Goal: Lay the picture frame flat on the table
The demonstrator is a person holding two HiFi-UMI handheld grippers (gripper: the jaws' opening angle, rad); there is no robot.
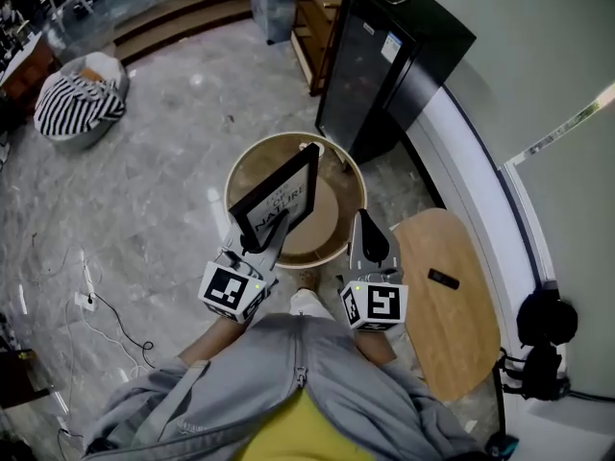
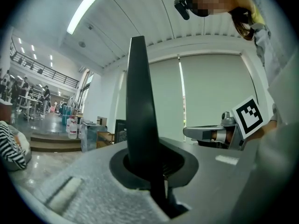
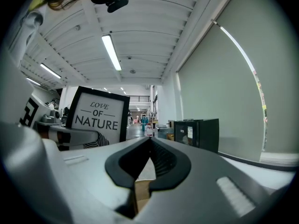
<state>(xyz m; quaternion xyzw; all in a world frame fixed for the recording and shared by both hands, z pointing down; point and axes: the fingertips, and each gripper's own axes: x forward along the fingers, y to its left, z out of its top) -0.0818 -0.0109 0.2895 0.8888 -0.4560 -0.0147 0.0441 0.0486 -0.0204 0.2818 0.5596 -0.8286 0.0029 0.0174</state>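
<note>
The task is begun but its main part is not done. The black-framed picture frame with the white "LOVE OF NATURE" print (image 1: 279,200) stands upright, leaning a little. It is over the near left part of the round, light wooden surface with a raised rim (image 1: 332,221). It is not lying flat.

The left gripper (image 1: 255,246) holds it by the lower left corner. In the left gripper view the jaws of this gripper (image 2: 154,164) are closed narrow on the dark edge of the frame (image 2: 140,101), which rises straight up out of them, seen edge-on. So the grip looks firm.

I cannot tell from the head view whether the bottom edge of the frame touches the surface or hangs just above it, because the gripper covers that place.

The right gripper (image 1: 363,221) is at the near right rim of the round surface, apart from the frame. In its own view the jaws (image 3: 149,143) are pressed together with nothing between them, and the printed front of the frame (image 3: 98,113) shows to the left.

What is left, in my judgement, is this: bring the frame well over the bare middle of the surface, tip it down until it lies flat, and then open the left jaws. The free right gripper could steady the top edge during the tipping.
</note>
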